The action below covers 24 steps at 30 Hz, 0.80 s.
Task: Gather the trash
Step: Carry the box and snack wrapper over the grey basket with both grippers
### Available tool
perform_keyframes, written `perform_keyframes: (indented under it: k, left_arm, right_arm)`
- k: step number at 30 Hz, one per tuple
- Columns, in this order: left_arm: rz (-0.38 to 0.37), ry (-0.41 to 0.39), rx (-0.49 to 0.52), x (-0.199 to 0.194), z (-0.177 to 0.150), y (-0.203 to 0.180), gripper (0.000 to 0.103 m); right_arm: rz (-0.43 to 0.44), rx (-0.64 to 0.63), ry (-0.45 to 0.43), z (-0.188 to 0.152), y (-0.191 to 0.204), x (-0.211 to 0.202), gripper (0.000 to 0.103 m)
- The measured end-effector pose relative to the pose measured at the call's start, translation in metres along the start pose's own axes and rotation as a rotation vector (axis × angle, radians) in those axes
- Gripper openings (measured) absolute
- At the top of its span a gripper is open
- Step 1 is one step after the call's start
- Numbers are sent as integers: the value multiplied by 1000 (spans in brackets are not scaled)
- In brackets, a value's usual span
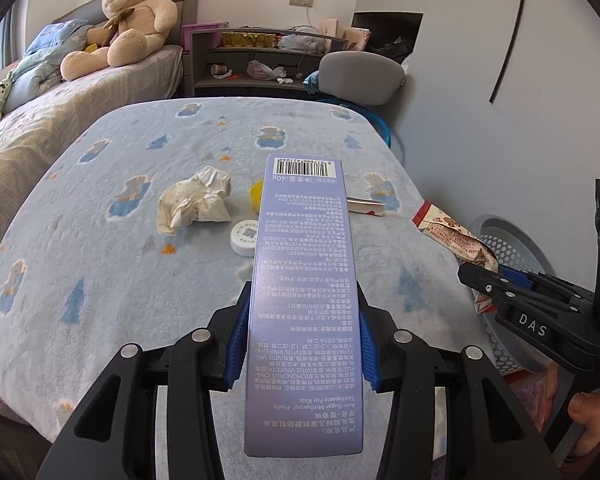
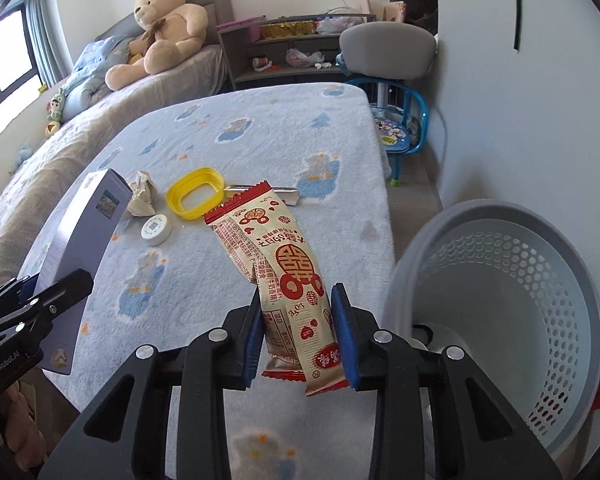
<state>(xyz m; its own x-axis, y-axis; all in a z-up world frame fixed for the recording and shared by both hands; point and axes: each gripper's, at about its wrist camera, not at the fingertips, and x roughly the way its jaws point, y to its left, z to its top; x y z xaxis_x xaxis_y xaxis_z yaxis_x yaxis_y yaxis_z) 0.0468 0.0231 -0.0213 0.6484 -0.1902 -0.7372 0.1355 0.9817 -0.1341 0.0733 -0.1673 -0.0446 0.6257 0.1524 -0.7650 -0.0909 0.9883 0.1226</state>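
My left gripper (image 1: 302,332) is shut on a long lilac toothpaste box (image 1: 304,280), held above the blue blanket (image 1: 100,280); the box (image 2: 80,248) and left gripper (image 2: 40,300) also show at the left of the right wrist view. My right gripper (image 2: 298,334) is shut on a cream and red snack wrapper (image 2: 284,264), lifted off the blanket; in the left wrist view this wrapper (image 1: 456,240) and right gripper (image 1: 480,284) sit at the right. A grey perforated trash basket (image 2: 500,300) stands right of the bed, just beside the right gripper.
On the blanket lie a crumpled paper wad (image 1: 196,204), a white round cap (image 1: 244,236), a yellow plastic ring (image 2: 196,196) and a thin flat wrapper (image 2: 284,194). Behind are a teddy bear (image 1: 128,20), a shelf (image 1: 260,60), a grey chair (image 1: 360,72) and a blue child's chair (image 2: 396,128).
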Motion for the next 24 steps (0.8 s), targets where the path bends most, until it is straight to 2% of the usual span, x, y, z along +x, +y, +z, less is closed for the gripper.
perform_keyframes:
  k: [8,16,24]
  left_arm:
    - [-72,8,107,6,5,-66,44]
    - [-147,30,213,22,7,-135,44]
    - [-216,63,303,48,10,-194,44]
  right_arm:
    - [-105,106,-71,-24,-65,-46,32]
    - [-184,278,-76,-54,-141,-60,32]
    - [-214,328,-91,-64,-169,-62,33]
